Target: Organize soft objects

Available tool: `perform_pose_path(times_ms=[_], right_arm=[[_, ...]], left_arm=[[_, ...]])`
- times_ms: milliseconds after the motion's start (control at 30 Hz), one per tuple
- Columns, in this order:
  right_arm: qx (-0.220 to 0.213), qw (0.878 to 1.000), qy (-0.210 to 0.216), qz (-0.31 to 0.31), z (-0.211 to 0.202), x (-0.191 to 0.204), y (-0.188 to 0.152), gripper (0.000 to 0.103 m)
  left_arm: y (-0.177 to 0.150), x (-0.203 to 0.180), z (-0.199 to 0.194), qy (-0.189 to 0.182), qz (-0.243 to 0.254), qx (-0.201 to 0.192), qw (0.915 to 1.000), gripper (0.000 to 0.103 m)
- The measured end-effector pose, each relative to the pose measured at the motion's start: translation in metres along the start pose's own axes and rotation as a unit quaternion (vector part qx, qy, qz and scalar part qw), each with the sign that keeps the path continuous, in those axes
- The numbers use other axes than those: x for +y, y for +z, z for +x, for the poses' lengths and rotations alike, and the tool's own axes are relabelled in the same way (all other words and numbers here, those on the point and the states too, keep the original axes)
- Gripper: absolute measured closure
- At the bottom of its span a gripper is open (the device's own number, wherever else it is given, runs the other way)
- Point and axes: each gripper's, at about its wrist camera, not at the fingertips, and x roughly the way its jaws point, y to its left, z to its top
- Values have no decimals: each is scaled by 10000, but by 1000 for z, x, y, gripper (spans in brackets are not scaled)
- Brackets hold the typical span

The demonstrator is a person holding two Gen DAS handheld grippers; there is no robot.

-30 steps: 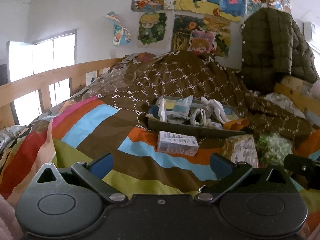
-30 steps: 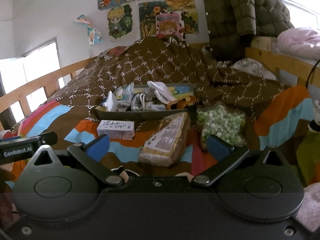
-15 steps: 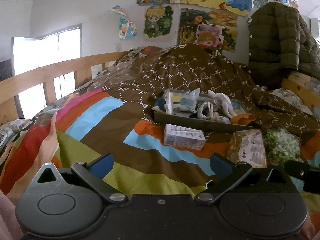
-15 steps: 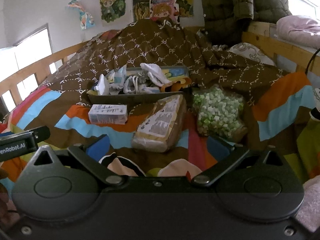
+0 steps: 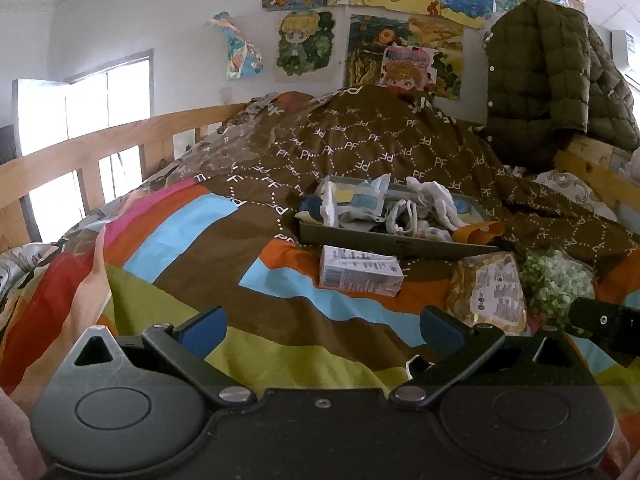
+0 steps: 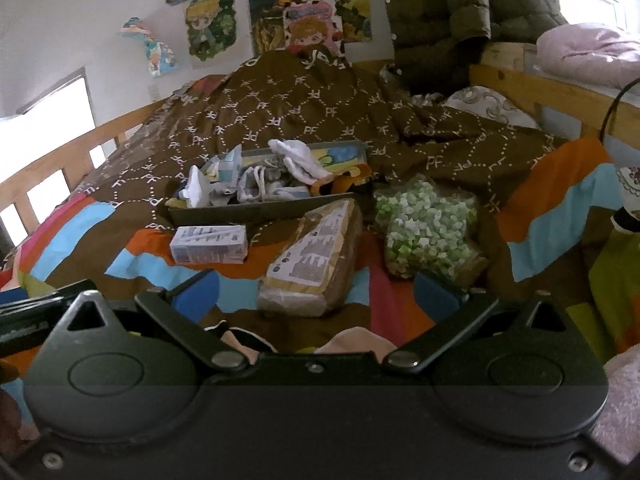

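A grey tray [image 5: 384,239] [image 6: 256,210] full of socks and small soft items lies on the bed. In front of it lie a white carton [image 5: 360,271] [image 6: 209,245], a bagged loaf of bread [image 5: 488,290] [image 6: 316,258] and a bag of green and white pieces [image 5: 560,280] [image 6: 428,230]. My left gripper [image 5: 322,326] is open and empty, low over the striped quilt, short of the carton. My right gripper [image 6: 316,290] is open and empty, just short of the bread.
A brown patterned blanket [image 5: 360,148] is heaped behind the tray. A wooden rail [image 5: 100,140] runs along the left, another wooden rail [image 6: 552,92] along the right. A dark green puffer jacket [image 5: 552,72] hangs at the back right.
Both grippers have moved forward and tilted down a little; the bread, carton and tray appear closer. Both stay open and empty.
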Motion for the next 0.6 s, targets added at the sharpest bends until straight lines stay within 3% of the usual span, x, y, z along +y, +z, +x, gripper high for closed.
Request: perform_pose_path(times_ms=[600], right_arm=[[48,9998,-16,-172,3,6,-3,0]], left_arm=[[-1,0,2,-29,8,59,10000,1]])
